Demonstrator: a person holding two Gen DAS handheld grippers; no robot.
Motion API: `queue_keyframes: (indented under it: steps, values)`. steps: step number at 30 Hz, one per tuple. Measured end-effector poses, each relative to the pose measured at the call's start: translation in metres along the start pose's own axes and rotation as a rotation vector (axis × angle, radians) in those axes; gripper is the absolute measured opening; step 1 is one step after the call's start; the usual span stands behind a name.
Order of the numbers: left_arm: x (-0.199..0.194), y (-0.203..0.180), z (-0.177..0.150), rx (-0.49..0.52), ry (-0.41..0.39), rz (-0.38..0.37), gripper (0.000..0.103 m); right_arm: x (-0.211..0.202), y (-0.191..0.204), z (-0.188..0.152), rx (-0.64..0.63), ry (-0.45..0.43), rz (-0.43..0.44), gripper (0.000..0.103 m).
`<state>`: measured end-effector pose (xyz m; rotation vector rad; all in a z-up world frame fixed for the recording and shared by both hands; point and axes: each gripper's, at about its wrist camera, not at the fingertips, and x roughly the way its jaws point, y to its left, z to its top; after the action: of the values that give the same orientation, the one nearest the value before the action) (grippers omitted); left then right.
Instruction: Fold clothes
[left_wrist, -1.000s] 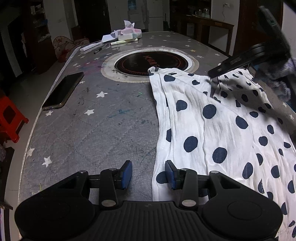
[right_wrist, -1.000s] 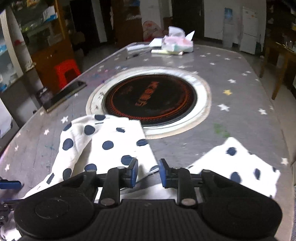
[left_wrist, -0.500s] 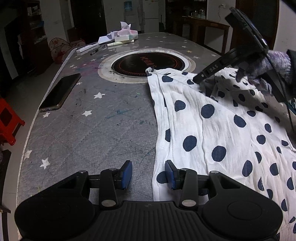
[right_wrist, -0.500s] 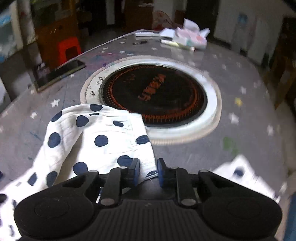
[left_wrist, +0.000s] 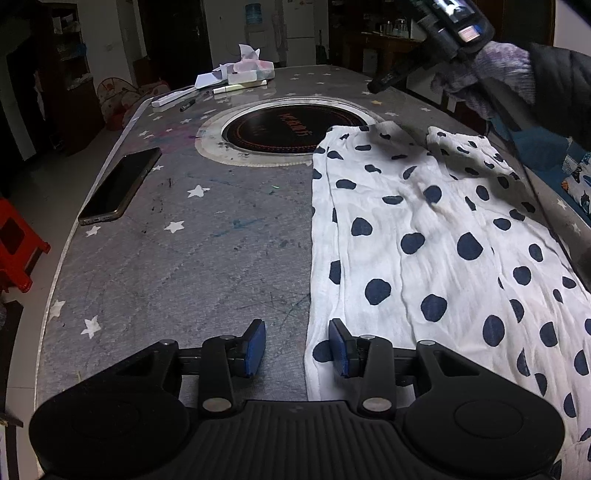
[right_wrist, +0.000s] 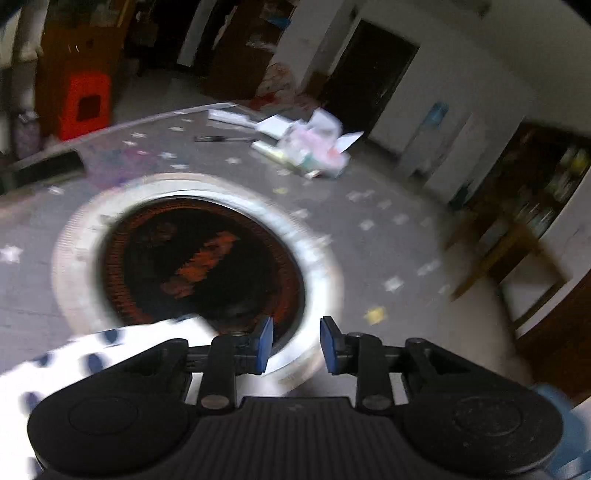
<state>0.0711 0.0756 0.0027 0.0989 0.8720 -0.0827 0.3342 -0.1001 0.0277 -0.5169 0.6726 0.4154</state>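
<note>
The left tool (left_wrist: 297, 349), closing, straddles the cloth (left_wrist: 424, 236) edge ungripped and may pinch only one layer. The right tool (right_wrist: 296, 345), opening and empty, hangs clear above the surface (left_wrist: 207, 236).

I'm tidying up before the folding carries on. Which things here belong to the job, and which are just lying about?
Belongs to the job:
- polka-dot garment
- left gripper, jaws closing, nothing gripped
- right gripper, jaws opening, empty

Lying about:
- phone
- tissue pack
- pen
- red stool
</note>
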Motion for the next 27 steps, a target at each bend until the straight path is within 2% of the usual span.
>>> queue_keyframes:
  steps: [3, 5, 7, 10, 14, 18, 22, 27]
  values:
    - [0.000, 0.001, 0.000, 0.000, -0.001, -0.005, 0.032, -0.006, 0.006, -0.011, 0.068, 0.057, 0.192, 0.028]
    - [0.000, 0.000, 0.000, 0.003, -0.002, -0.012, 0.028, -0.004, 0.017, -0.018, 0.083, 0.092, 0.291, 0.032]
    - [-0.001, -0.001, -0.001, 0.007, -0.001, -0.020, 0.020, 0.002, 0.031, -0.023, 0.097, 0.120, 0.347, 0.032]
    - [-0.002, -0.003, -0.002, 0.016, -0.005, -0.032, 0.015, 0.009, 0.047, -0.026, 0.113, 0.136, 0.382, 0.033]
    - [-0.003, -0.002, -0.003, 0.011, -0.008, -0.051, 0.008, 0.009, 0.063, -0.022, 0.100, 0.116, 0.388, 0.033]
    - [-0.004, 0.002, -0.005, -0.004, -0.015, -0.047, 0.003, 0.009, 0.079, -0.015, 0.086, 0.092, 0.396, 0.010]
    - [-0.008, 0.015, -0.009, -0.045, -0.014, -0.015, 0.002, 0.022, 0.092, 0.001, 0.095, 0.079, 0.423, 0.009]
    - [-0.019, 0.031, -0.021, -0.082, 0.002, 0.041, 0.002, 0.030, 0.135, 0.025, 0.035, 0.052, 0.496, 0.011]
